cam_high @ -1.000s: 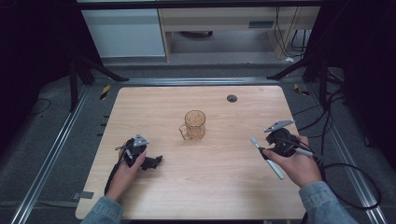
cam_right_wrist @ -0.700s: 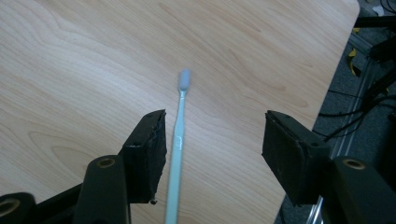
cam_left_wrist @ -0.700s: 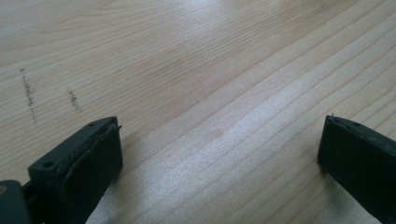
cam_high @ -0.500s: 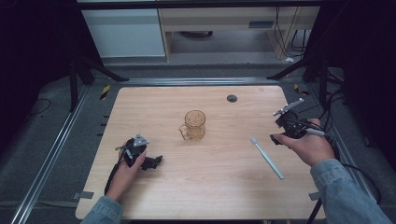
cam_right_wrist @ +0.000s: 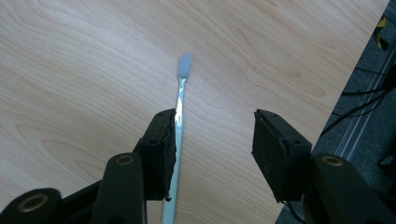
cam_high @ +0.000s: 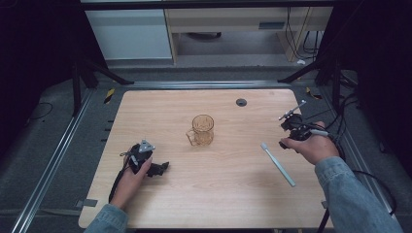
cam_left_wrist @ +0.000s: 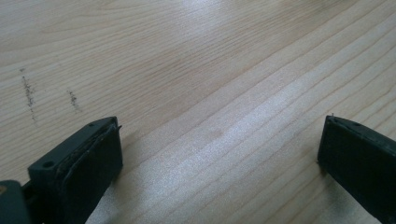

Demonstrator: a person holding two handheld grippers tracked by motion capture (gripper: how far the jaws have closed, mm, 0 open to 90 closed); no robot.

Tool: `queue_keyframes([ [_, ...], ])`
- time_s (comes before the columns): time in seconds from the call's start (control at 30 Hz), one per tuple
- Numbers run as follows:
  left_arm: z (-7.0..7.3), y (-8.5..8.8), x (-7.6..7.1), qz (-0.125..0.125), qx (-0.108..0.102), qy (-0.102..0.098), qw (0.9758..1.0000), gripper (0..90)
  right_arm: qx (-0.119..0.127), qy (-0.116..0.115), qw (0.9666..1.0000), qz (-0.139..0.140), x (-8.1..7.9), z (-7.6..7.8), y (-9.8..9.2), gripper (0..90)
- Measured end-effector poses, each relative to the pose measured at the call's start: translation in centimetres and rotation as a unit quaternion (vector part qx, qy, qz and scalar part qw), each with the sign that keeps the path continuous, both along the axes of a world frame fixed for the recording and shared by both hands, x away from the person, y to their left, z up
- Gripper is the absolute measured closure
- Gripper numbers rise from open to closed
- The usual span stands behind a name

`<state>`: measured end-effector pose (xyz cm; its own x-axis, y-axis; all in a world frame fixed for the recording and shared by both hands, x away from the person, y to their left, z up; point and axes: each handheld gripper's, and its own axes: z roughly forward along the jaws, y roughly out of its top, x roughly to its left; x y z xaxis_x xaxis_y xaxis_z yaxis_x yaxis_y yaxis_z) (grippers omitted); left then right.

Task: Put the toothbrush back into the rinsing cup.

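A pale blue toothbrush (cam_high: pixel 277 164) lies flat on the wooden table (cam_high: pixel 233 194), right of centre, its head toward the middle. An amber glass mug (cam_high: pixel 202 130) stands upright at the centre. My right gripper (cam_high: pixel 287 140) hovers open just beyond the toothbrush, near the table's right edge. In the right gripper view the toothbrush (cam_right_wrist: pixel 181 88) runs along the table beneath my left jaw, and the right gripper (cam_right_wrist: pixel 215 140) holds nothing. My left gripper (cam_high: pixel 156 169) rests low at the front left, open, with bare wood between its jaws (cam_left_wrist: pixel 219 158).
A small black round grommet (cam_high: pixel 241 102) sits in the table's far side. Black cables (cam_high: pixel 350 121) trail off the right edge, which shows close by in the right gripper view (cam_right_wrist: pixel 359 107). Metal rails (cam_high: pixel 58 160) flank the table.
My right gripper lifted off the toothbrush, swung toward the far right edge, then eased back a little. The toothbrush stays where it lay. The left hand has not moved.
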<state>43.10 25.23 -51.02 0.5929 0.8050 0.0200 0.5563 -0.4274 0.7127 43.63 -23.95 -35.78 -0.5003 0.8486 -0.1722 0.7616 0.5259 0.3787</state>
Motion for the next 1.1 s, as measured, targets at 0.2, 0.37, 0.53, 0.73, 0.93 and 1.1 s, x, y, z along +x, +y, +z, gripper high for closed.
queue_keyframes([
  [0.2,0.0,0.0,0.0,0.000,0.000,0.000,1.0000,0.0,0.000,0.019,0.9998,-0.003,1.0,-0.7,0.0,53.4],
  [0.37,0.0,0.0,0.0,0.000,0.000,0.000,1.0000,0.0,-0.006,0.030,0.9995,-0.003,1.7,-1.3,0.3,55.7],
  [0.53,0.0,0.0,0.0,0.000,0.000,0.000,1.0000,0.0,-0.015,0.044,0.9989,-0.005,2.5,-2.1,0.9,58.3],
  [0.73,0.0,0.0,0.0,0.000,0.000,0.000,1.0000,0.0,-0.014,0.054,0.9984,0.000,3.2,-2.7,1.1,62.4],
  [0.93,0.0,0.0,0.0,0.000,0.001,0.000,1.0000,0.0,-0.019,0.065,0.9977,0.000,3.7,-3.3,1.1,65.2],
  [1.1,0.0,0.0,0.0,0.000,0.001,0.000,1.0000,0.0,-0.018,0.068,0.9975,0.000,3.8,-3.5,1.1,65.8],
])
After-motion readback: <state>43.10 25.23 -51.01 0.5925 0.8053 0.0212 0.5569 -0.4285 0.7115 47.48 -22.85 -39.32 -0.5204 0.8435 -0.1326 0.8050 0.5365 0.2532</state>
